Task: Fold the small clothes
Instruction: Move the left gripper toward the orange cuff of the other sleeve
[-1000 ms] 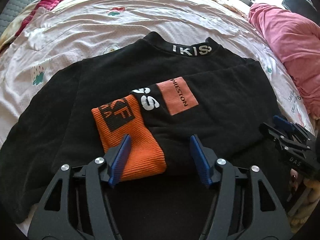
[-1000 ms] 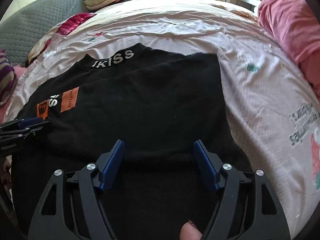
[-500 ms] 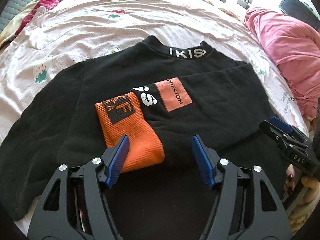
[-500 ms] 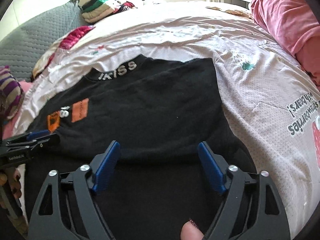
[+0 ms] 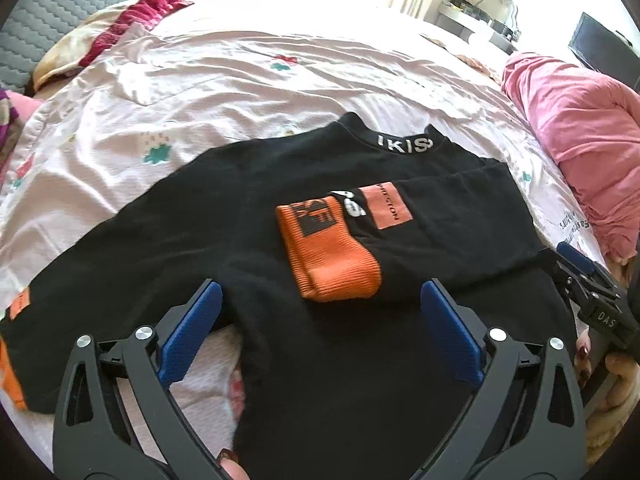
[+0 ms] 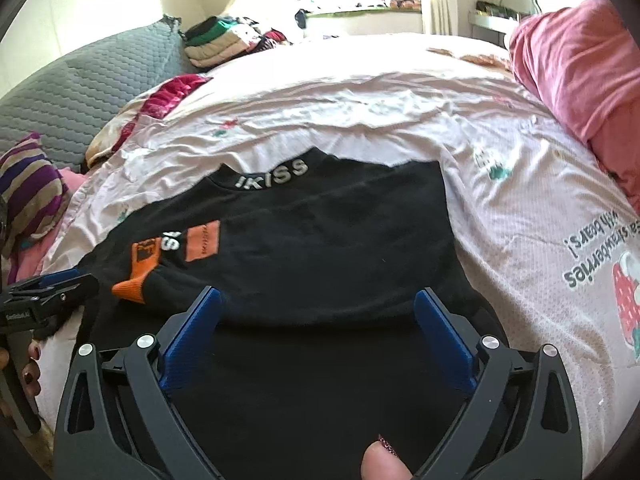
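Left gripper: my jaws are opening, holding nothing.
Right gripper: opening too, empty.
Next fold: I grip the outstretched sleeve of the black knit sweater with orange ribbed cuffs near its cuff.

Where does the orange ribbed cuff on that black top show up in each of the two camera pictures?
Left wrist view: the orange cuff lies near the middle, on the black sweatshirt.
Right wrist view: the cuff sits at lower left, partly tucked.
Shared landmark: the white lettering on the collar.
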